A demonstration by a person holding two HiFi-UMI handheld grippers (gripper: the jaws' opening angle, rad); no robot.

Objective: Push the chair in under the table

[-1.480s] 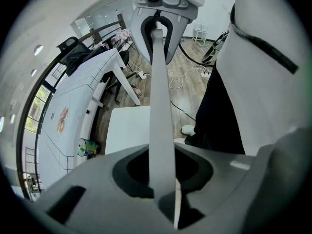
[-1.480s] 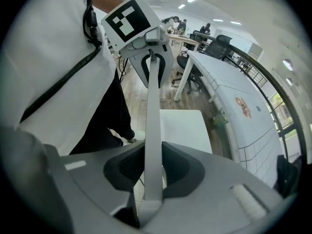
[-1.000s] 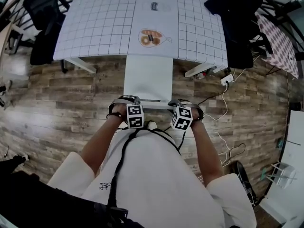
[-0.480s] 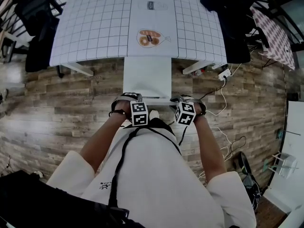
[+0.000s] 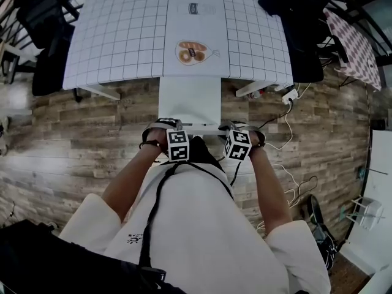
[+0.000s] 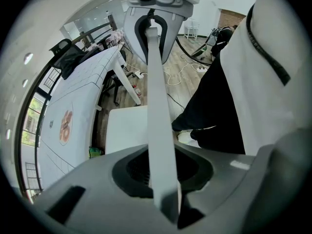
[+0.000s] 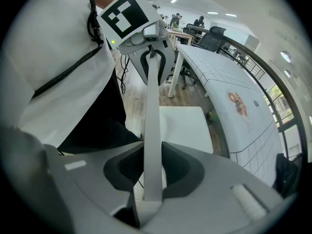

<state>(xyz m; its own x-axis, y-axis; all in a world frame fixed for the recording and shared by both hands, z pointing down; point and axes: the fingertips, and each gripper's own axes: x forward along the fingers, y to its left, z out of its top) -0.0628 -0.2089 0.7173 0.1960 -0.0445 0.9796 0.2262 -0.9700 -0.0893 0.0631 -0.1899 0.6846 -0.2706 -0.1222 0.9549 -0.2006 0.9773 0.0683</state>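
A white chair stands in front of me, its seat (image 5: pixel 190 100) reaching the near edge of the table (image 5: pixel 122 35), which has a white grid cloth. My left gripper (image 5: pixel 166 126) is shut on the left end of the chair's top back rail (image 5: pixel 202 128). My right gripper (image 5: pixel 236 127) is shut on the right end. In the left gripper view the rail (image 6: pixel 158 96) runs up from the left gripper (image 6: pixel 163 172) to the other gripper. In the right gripper view the right gripper (image 7: pixel 152 174) clamps the same rail (image 7: pixel 153 111), with the seat (image 7: pixel 187 128) beyond it.
Dark chairs hung with black clothes stand at the table's left (image 5: pixel 46 23) and right (image 5: pixel 300 23). A power strip (image 5: pixel 289 95) and loose cables (image 5: pixel 288 182) lie on the wood floor to the right. A patterned table (image 5: pixel 355 41) is at far right.
Both grippers and the chair they hold have slid a little toward the table. The grip on the rail looks the same.
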